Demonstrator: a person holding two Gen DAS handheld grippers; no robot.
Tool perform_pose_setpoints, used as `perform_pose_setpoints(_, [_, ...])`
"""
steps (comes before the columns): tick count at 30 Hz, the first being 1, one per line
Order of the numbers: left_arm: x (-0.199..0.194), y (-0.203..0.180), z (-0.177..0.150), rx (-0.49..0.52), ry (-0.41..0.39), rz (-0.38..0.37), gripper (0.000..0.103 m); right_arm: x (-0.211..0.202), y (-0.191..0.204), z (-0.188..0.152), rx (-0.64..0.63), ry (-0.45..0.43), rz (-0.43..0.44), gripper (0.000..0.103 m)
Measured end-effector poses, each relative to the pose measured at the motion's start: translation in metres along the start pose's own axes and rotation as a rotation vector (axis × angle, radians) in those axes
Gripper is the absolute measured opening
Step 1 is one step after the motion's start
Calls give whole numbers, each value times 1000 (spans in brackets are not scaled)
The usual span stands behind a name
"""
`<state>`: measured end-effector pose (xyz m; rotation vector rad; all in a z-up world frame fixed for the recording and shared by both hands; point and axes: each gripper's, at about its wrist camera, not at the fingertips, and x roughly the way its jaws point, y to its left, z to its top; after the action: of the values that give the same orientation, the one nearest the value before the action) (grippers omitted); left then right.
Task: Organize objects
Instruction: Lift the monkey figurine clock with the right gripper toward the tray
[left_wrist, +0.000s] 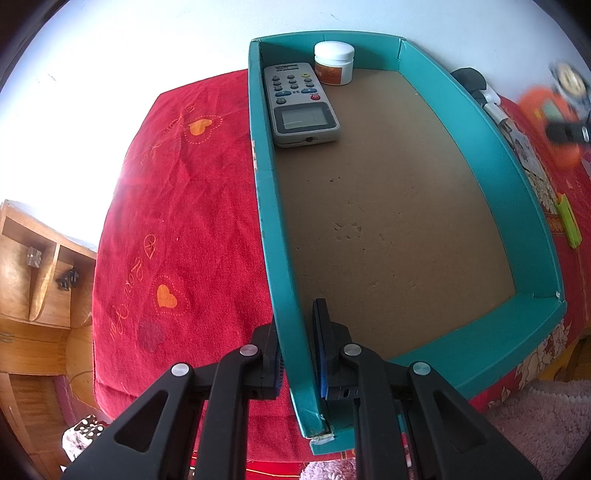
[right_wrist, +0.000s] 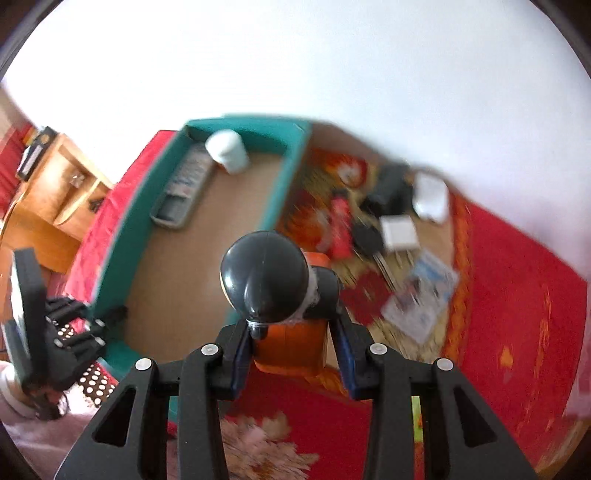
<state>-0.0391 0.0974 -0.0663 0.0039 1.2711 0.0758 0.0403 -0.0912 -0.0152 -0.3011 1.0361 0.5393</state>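
Remote (left_wrist: 300, 101) and jar (left_wrist: 334, 62) already in teal box (left_wrist: 524, 192). Left gripper (left_wrist: 297, 354) clamped on box wall. Right gripper (right_wrist: 291, 349) pinching orange-and-black item (right_wrist: 280, 295), lifted beside box. Pile (right_wrist: 391, 206) on red cloth (left_wrist: 177, 221) unsorted.

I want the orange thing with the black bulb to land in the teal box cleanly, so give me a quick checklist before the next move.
1. Right hand-held gripper grips orange item with black bulb: ok.
2. Left hand-held gripper clamps teal box wall: ok.
3. Bare box floor to set it on: ok.
4. Remote and white jar sit at the far end, out of the way: ok.
5. Item above the box: cannot tell, picture blurred.
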Motion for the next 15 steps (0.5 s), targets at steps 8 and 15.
perform_pose_setpoints(8, [0, 4, -2, -12, -3, -4, 11, 28, 51, 58, -149, 12, 20, 40])
perform_pose_setpoints(15, [0, 9, -5, -30, -9, -11, 11, 78, 75, 88, -404, 89, -64, 40])
